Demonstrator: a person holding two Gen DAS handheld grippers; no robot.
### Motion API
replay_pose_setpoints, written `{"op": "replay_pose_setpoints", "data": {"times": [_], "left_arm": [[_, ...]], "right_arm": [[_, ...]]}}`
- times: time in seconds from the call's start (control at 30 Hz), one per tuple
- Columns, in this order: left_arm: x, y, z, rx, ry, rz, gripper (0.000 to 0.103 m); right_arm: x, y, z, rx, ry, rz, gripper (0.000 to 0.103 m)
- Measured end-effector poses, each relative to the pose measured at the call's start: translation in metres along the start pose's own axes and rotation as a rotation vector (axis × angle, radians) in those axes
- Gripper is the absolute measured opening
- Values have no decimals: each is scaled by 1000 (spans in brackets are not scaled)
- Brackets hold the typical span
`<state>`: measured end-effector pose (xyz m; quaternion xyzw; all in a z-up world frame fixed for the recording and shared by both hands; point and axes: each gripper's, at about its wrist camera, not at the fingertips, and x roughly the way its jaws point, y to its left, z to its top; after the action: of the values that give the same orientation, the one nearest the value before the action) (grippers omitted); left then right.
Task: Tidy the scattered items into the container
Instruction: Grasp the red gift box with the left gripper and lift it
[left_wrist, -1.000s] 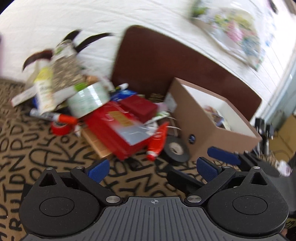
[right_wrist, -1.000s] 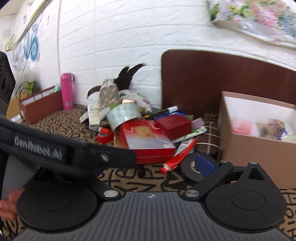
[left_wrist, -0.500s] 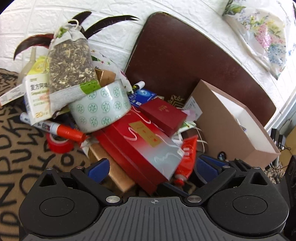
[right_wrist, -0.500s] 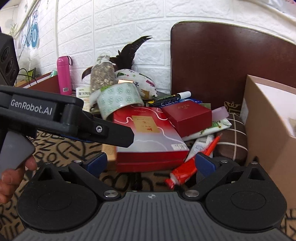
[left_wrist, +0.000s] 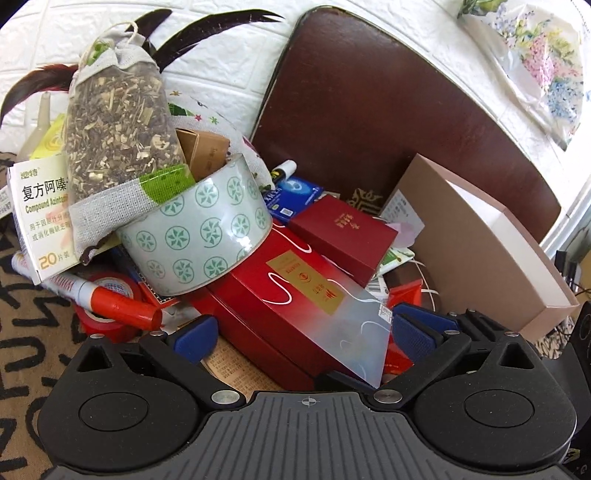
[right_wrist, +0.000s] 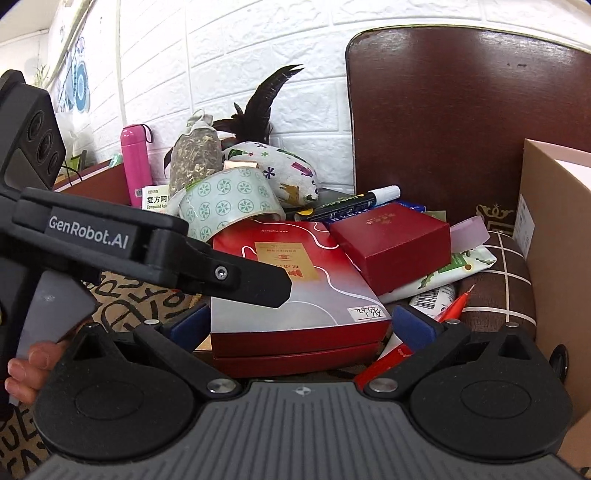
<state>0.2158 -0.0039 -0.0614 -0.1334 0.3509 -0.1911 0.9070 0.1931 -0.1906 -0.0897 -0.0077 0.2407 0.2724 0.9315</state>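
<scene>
A flat red gift box (left_wrist: 295, 306) (right_wrist: 295, 284) lies on top of a pile of clutter. My left gripper (left_wrist: 301, 332) is open, its blue pads either side of the box's near corner. My right gripper (right_wrist: 301, 325) is open too, its pads either side of the box's near end. A smaller dark red box (left_wrist: 343, 232) (right_wrist: 391, 240) rests on its far right corner. A patterned tape roll (left_wrist: 199, 236) (right_wrist: 229, 203) leans on its far left. The brown cardboard container (left_wrist: 476, 243) (right_wrist: 554, 236) stands open to the right.
A herb sachet (left_wrist: 118, 133), medicine carton (left_wrist: 40, 214), orange-capped marker (left_wrist: 110, 299), red tape roll (left_wrist: 107, 321), red tube (right_wrist: 406, 343) and checked brown pouch (right_wrist: 498, 288) crowd the pile. A dark chair back (right_wrist: 461, 110) and white brick wall stand behind. A pink bottle (right_wrist: 135, 158) stands far left.
Both grippers have moved forward toward the pile. The red gift box now lies between the open pads of each gripper. The left gripper's body has come into the right view.
</scene>
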Motion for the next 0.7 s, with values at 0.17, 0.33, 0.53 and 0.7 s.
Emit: {"op": "replay_pose_setpoints", "data": {"times": [0.17, 0.33, 0.53, 0.7], "left_arm": [[-2, -7, -1, 30, 6, 13, 101], [-18, -17, -9, 72, 1, -23, 98], [-42, -23, -24, 71, 13, -32, 98], [-74, -21, -46, 86, 3, 18, 98]], "right_arm": [[4, -1, -1, 5, -10, 1, 103], [3, 10, -1, -42, 7, -22, 103], [-16, 23, -5, 1, 8, 36, 103], [-37, 47, -14, -22, 21, 114, 103]]}}
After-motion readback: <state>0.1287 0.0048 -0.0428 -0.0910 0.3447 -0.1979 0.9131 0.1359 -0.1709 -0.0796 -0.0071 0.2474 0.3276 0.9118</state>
